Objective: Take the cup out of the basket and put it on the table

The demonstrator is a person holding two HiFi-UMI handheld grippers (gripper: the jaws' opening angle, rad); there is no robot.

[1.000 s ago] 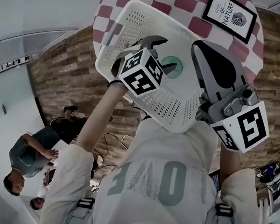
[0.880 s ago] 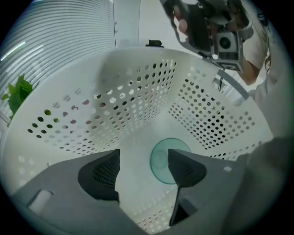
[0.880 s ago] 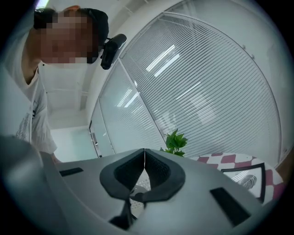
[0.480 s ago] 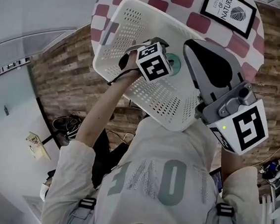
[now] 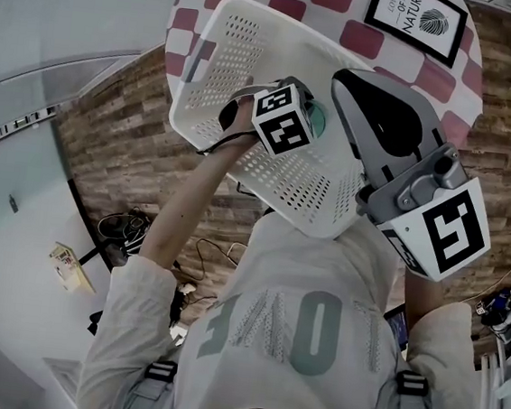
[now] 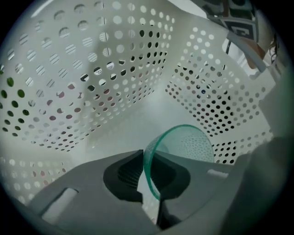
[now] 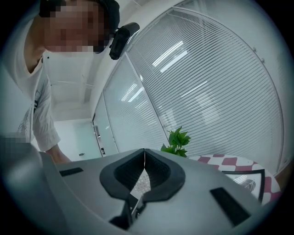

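After closing the jaws of the left hand-held gripper [image 6: 146,156] just now, pinches the rim of the green cup [image 6: 188,144], lying inside the white basket [image 6: 92,69]. Clamps the basket's edge with the right hand-held gripper [image 7: 144,153], checked bench [image 5: 345,0] beyond.

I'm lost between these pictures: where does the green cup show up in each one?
Head view: the cup, upper middle, inside the basket.
Left gripper view: lower middle, rim pinched in the left claw, whose jaws have just been closing on it.
Right gripper view: not in it.
Shared landmark: the white perforated basket, seen in all three.
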